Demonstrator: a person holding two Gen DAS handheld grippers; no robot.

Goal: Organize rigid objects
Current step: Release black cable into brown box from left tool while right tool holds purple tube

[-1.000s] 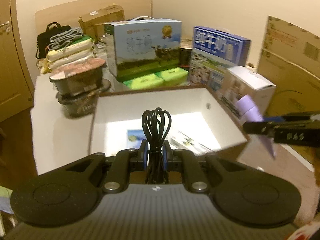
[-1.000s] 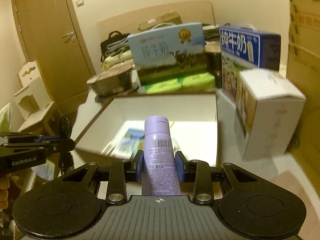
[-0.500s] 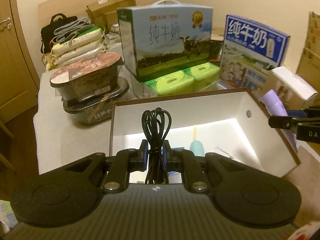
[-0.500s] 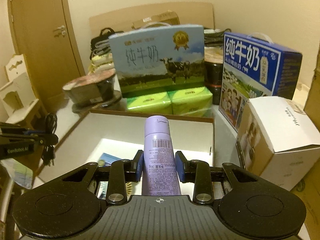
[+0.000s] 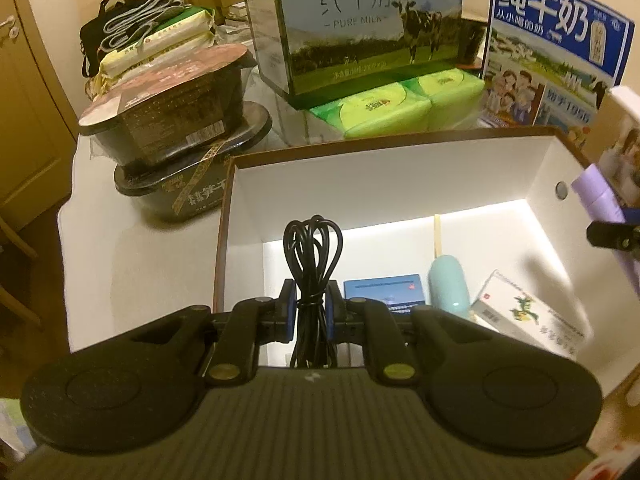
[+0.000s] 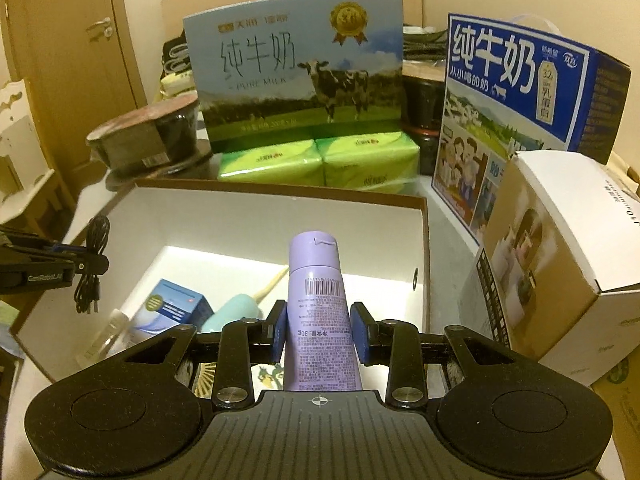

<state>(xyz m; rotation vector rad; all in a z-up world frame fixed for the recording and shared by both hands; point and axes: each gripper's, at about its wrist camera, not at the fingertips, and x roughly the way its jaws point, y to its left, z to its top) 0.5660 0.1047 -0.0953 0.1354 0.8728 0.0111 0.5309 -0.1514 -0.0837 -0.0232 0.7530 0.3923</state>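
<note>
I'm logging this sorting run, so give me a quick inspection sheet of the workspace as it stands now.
Surface: white table, crowded at the back.
Job's things: open white box holding a blue carton, teal item, printed pack.
Clutter: milk cartons, green tissue packs, stacked black bowls.
Grippers: left gripper shut on a coiled cable; right gripper shut on a purple bottle.
Cables: only the held one.
Surroundings: wooden door.

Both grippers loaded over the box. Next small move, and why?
Probably lower the left gripper a little and release: it is shut on the cable bundle above bare floor of the open box. The right gripper holds the purple bottle.
</note>
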